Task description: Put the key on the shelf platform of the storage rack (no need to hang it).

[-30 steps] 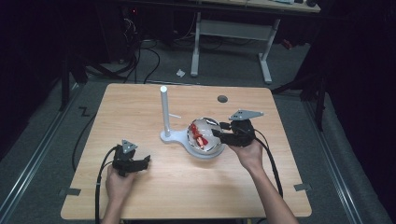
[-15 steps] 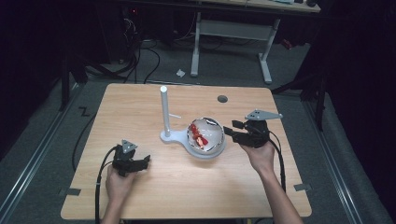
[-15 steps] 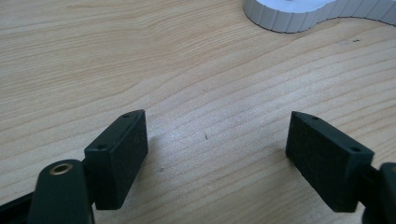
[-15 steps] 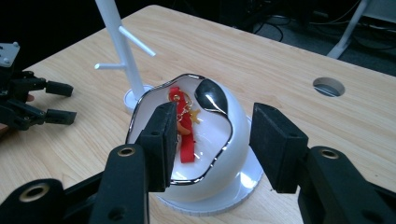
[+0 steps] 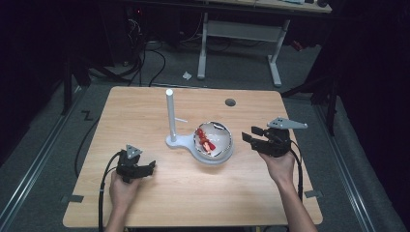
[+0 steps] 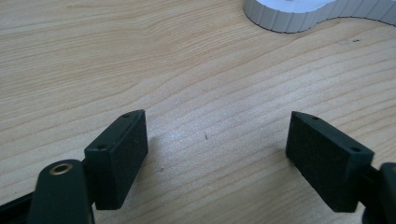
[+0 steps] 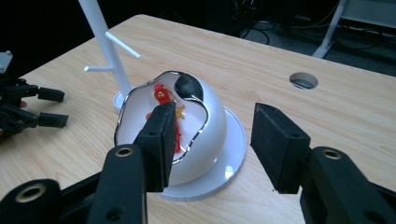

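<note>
Spread wide over bare wood, the black foam-faced fingers (image 6: 116,158) of the left gripper (image 5: 137,169), clasping nothing, low on the pale wooden table (image 5: 145,104) near its front left corner. Just beyond them in the left gripper view, the ribbed white edge of a round stand base (image 6: 285,16). Parted too, and empty, the black pads (image 7: 161,140) of the right gripper (image 5: 253,135), held above the table's right side with a grey three-cornered plate (image 5: 286,123) on top, aimed at a glossy white bowl-shaped shell with a wavy silver rim (image 5: 215,140), near it but apart. Tilted on the base's flat white disc (image 7: 233,140), mouth turned toward the left gripper's side, that shell; inside it small red and yellow decorations (image 7: 163,95) and a dark rounded patch (image 7: 188,86) at the rim, possibly a figure, though too small to tell. Rising beside the shell from the same base, a slim white post (image 5: 170,113) with short side pegs. Farther back on the tabletop, a round grommet hole (image 5: 230,102). Beyond the table, a dark floor with trailing cables (image 5: 145,58) and the white legs of another desk (image 5: 239,46).
</note>
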Tool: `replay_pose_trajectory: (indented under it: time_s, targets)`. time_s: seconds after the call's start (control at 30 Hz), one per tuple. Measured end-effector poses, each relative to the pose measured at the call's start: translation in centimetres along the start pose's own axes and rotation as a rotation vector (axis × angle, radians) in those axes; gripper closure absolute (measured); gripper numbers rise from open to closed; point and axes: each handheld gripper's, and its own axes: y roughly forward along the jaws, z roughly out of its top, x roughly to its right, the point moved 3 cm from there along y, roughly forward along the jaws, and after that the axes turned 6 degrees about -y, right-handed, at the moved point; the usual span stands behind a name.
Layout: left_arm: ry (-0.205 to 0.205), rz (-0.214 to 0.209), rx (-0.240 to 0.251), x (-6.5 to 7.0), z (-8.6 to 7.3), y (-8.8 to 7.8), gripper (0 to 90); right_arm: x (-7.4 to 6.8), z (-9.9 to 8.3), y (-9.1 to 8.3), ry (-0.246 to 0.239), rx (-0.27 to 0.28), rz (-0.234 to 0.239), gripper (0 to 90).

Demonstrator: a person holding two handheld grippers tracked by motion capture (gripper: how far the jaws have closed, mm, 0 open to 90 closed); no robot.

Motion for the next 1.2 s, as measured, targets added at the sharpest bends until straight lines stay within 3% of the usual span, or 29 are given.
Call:
replay_pose_trajectory:
  time_s: [0.83, 1.2]
  targets:
    - [0.0, 0.0, 0.0, 0.0, 0.0, 0.0, 21.3, 1.2, -2.4, -3.8, 0.05, 0.046, -0.046, 49.0]
    - [0.0, 0.0, 0.0, 0.0, 0.0, 0.0, 21.3, 1.3, -4.0, -4.3, 0.059, 0.045, -0.057, 47.8]
